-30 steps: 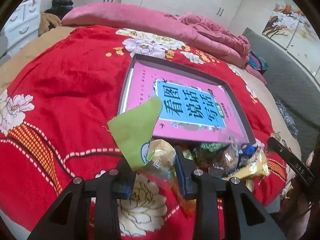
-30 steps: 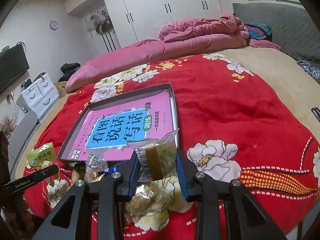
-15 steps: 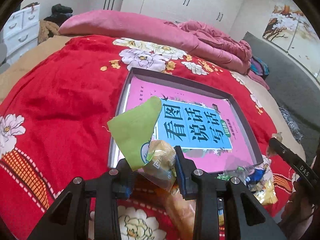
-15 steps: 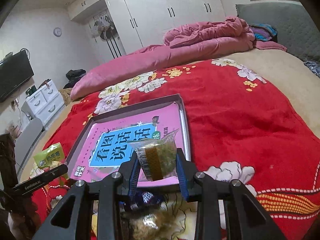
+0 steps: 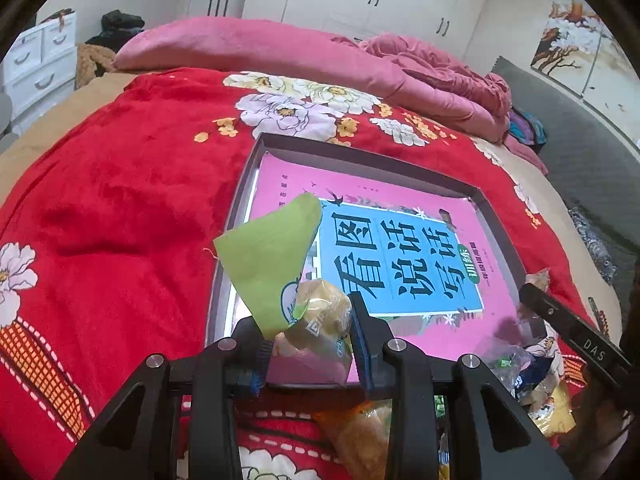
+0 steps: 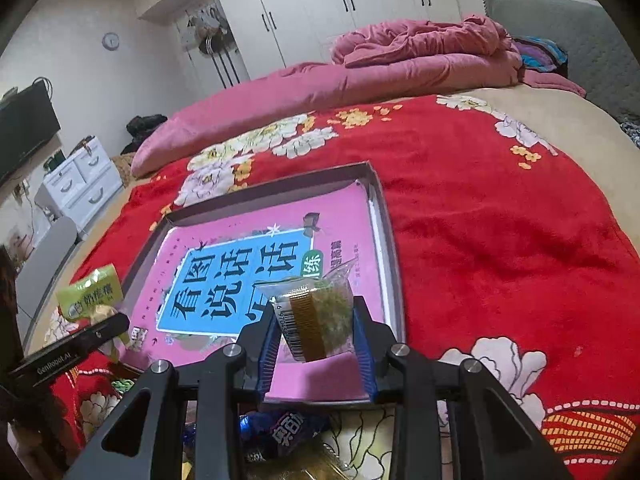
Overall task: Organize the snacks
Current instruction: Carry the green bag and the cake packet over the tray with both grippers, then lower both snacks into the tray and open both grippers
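The green snack packet [image 5: 276,264] sits pinched between the pads of the left gripper [image 5: 308,344]. It is held up in the air over the near left part of the tray [image 5: 360,156]. The same packet [image 6: 90,292] shows in the right camera, at the tray's left edge.

The clear snack packet [image 6: 316,316], with something greenish inside and a brown label, is pinched by the right gripper [image 6: 316,344]. It hangs over the near right part of the tray [image 6: 276,188].

The tray is a flat grey box on the red flowered blanket [image 5: 120,184]. A pink book [image 5: 400,248] with a blue middle lies flat in it. No snack can be seen lying in the tray yet, so the job looks like it has only just begun.

More snacks are left outside. A small pile of snacks [image 5: 536,376] lies on the blanket by the tray's near right corner, and an orange packet [image 5: 356,432] lies under the left gripper. A dark blue packet [image 6: 284,432] lies under the right gripper.

So two snacks look about ready to be put down in the tray. After that, the pile will likely need picking up too.
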{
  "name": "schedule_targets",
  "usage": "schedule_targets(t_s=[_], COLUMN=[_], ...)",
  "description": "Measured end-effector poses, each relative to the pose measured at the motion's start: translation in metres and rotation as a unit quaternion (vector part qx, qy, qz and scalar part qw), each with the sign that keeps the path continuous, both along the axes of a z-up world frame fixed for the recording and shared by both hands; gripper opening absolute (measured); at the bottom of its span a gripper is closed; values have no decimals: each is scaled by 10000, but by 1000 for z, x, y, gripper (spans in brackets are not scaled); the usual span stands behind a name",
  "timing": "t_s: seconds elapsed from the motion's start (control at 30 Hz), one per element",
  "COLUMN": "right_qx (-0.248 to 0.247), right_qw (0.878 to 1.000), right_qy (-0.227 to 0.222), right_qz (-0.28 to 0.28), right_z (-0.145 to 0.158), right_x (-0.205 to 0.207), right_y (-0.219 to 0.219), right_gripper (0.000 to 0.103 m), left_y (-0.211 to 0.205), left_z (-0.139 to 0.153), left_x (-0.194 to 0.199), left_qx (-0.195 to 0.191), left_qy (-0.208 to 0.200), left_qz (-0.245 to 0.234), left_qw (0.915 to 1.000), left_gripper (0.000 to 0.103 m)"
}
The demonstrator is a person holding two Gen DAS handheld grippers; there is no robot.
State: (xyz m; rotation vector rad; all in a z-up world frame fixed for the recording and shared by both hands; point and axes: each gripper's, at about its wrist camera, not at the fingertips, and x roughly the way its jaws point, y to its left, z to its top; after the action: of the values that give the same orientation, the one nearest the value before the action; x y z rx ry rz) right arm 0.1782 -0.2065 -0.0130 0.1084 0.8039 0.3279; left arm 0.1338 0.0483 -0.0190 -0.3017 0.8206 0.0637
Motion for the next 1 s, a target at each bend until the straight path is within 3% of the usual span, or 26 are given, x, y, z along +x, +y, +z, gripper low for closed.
schedule_targets(t_s=[0.3, 0.6, 1.0], right_qx=[-169, -402, -298], right_qw=[9994, 9987, 9990], right_qy=[291, 309, 321], right_qz=[-58, -8, 38], right_z=[-14, -18, -16], right_x=[5, 0, -2], right_y=[3, 3, -3], right_gripper=[35, 35, 35], left_y=[0, 0, -3], left_z=[-7, -14, -15], left_x=[8, 12, 12], left_qx=[67, 2, -7], left_qy=[111, 257, 286], left_qz=[14, -24, -145], left_qw=[9999, 9997, 9995], left_gripper=[35, 35, 36])
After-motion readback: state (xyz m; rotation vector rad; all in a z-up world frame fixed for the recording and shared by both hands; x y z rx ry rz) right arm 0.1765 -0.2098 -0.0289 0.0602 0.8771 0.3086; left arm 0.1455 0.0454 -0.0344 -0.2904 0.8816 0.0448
